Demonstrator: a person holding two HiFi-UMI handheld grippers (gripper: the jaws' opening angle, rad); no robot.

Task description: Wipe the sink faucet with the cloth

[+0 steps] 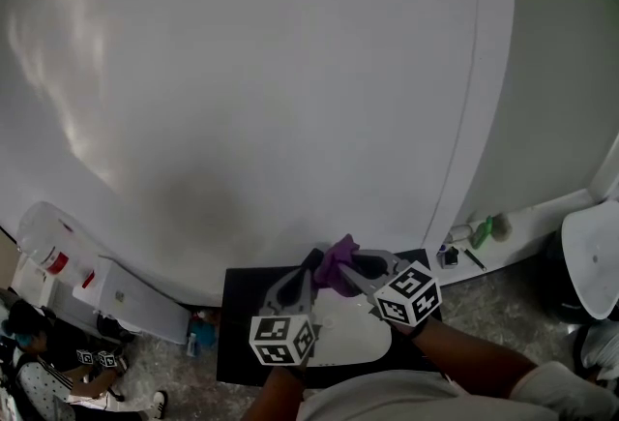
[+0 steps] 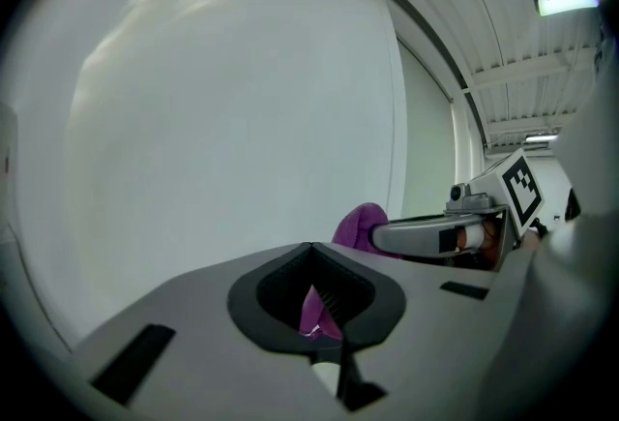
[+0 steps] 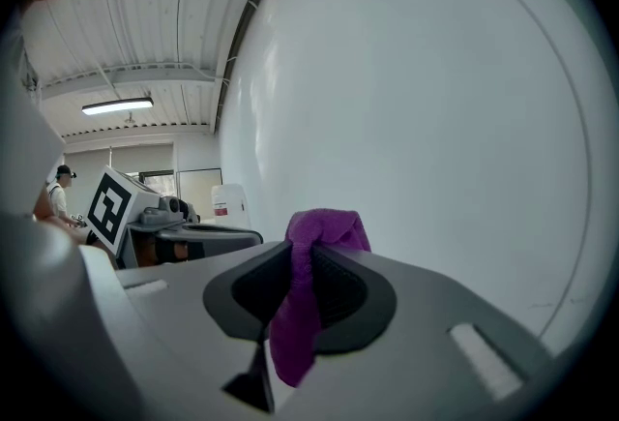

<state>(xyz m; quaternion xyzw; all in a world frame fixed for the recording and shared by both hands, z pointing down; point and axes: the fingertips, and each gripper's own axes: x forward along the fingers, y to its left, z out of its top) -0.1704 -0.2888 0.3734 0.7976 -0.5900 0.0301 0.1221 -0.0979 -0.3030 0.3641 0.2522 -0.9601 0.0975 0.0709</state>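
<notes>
Where the head view looks steeply down, the two grippers meet near the lower edge, in front of a wide white wall [image 1: 251, 90]. The left gripper [image 1: 311, 266] and the right gripper [image 1: 350, 272] point toward each other with their tips almost touching. The purple cloth [image 1: 336, 260] is bunched between the two tips, above a black surface [image 1: 237, 313].

In the left gripper view, the left gripper [image 2: 319, 298] has its jaws drawn together on a thin fold of the cloth [image 2: 314, 313], which shows as a narrow purple sliver in the dark notch between them. A larger rounded lump of the same cloth sits just beyond, against the tip of the right gripper [image 2: 387, 237], which comes in from the right.

In the right gripper view, the right gripper [image 3: 290, 288] is clamped on the cloth [image 3: 302, 313]. The fabric runs down through the closed jaws as a hanging strip and bulges out above them in a rounded bunch. The left gripper [image 3: 232, 237] lies just beside it on the left, with the wall [image 3: 435, 119] close behind.
</notes>
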